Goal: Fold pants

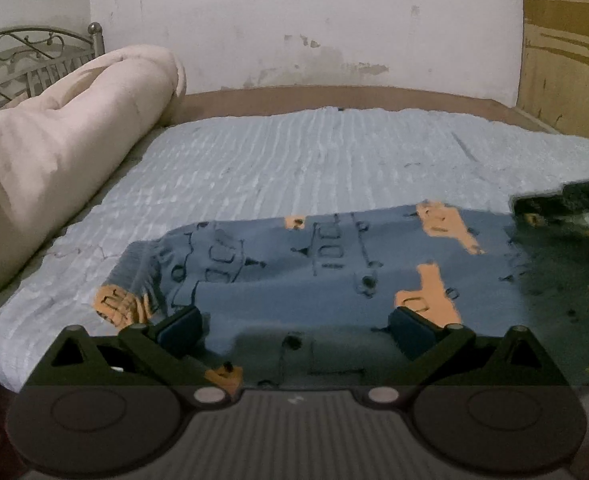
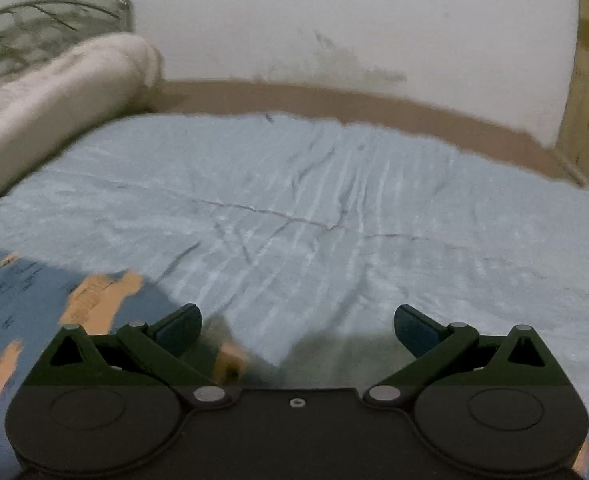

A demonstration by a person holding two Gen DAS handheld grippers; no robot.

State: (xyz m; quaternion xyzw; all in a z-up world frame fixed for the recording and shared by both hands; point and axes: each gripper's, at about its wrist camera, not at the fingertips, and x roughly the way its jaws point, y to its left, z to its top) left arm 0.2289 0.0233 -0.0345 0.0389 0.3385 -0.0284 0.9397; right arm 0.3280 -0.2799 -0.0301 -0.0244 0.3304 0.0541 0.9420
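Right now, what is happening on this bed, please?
A person is folding a pair of blue pants with orange patches, using a hand-held gripper in each hand. The pants lie on a light blue bedspread, beside a rolled cream blanket. The left gripper hangs over the pants with its jaws wide open, gripping nothing. The right gripper is also open and empty, over the bedspread at the pants' edge; its view is blurred.
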